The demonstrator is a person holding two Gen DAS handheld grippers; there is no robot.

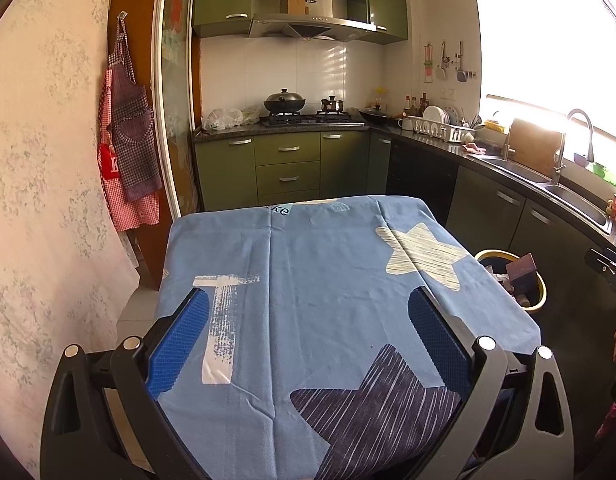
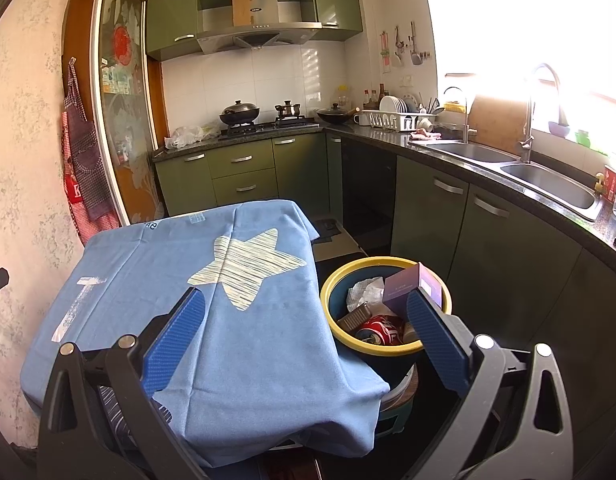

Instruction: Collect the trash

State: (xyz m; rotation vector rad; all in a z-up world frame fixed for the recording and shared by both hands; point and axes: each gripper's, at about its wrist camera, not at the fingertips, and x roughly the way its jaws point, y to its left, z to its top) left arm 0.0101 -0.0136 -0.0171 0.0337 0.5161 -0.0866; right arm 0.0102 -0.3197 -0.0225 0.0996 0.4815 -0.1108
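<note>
Fingers of the right gripper (image 2: 305, 320) stand wide apart and grasp nothing; the blue pads (image 2: 175, 336) frame the right edge of the tabletop on one side and the trash bin (image 2: 350, 272) on the other. Fingers of the left gripper (image 1: 308, 332) are likewise spread and empty, hovering above the middle of the blue star-printed cloth (image 1: 316, 264) that covers the tabletop.

The trash lies inside the bin, which stands on the floor just beside the right edge of the tabletop. Seen in the right wrist view are a crumpled white paper (image 2: 366, 292), a purple box (image 2: 404, 286) tilted against the far-right rim, a red can (image 2: 382, 330) lying on its side, and a grey ridged piece (image 2: 356, 316) whose nature cannot be told. In the left wrist view the bin (image 1: 542, 294) sits well to the right of the fingers, partly hidden behind the cloth's edge.

No loose trash shows on the cloth in either view. Judged from this, collection appears near its end, unless items lie outside the frames.

The right gripper is plainly the nearer one to the bin: its right finger overlaps the bin's near-right rim in the picture, with the opening slightly right of centre and below. Any further drop or grasp there would fall to the right side.
</note>
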